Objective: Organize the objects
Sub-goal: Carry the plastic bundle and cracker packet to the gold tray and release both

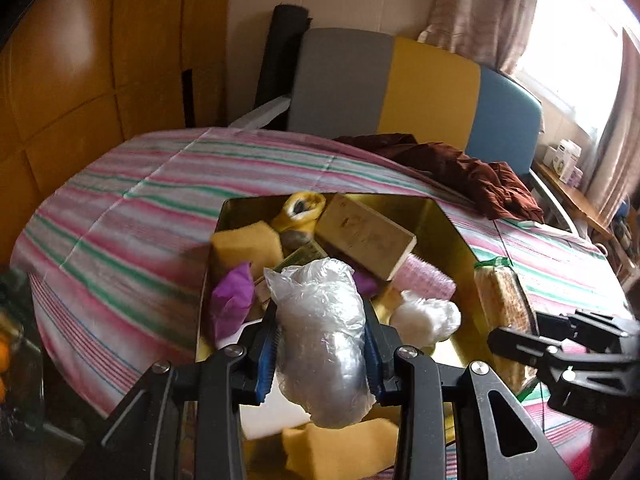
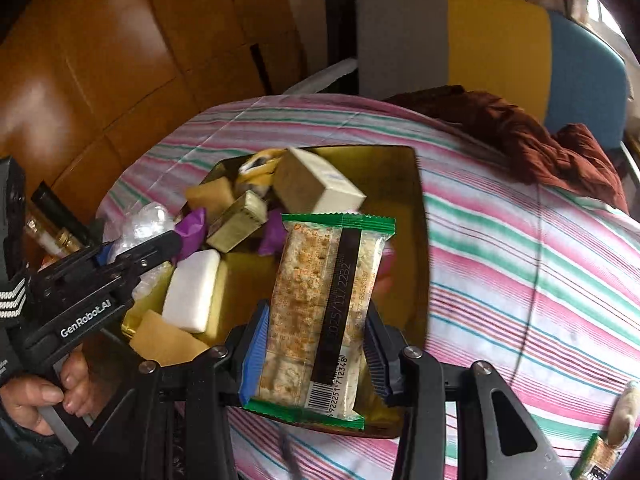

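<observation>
A gold tray (image 1: 440, 232) on the striped tablecloth holds several items: a cream box (image 1: 364, 236), yellow sponges, purple wrappers and a white soap bar (image 2: 192, 290). My left gripper (image 1: 320, 354) is shut on a clear crumpled plastic bag (image 1: 320, 340) and holds it over the tray's near part. It also shows in the right wrist view (image 2: 132, 248). My right gripper (image 2: 316, 350) is shut on a green-edged cracker packet (image 2: 320, 312) and holds it above the tray's (image 2: 416, 200) right side. The packet also shows in the left wrist view (image 1: 500, 304).
A brown cloth (image 1: 460, 168) lies bunched at the table's far right edge. A grey, yellow and blue chair (image 1: 412, 88) stands behind the table. Another cracker packet (image 2: 600, 456) lies on the cloth at the near right. Wooden panelling is on the left.
</observation>
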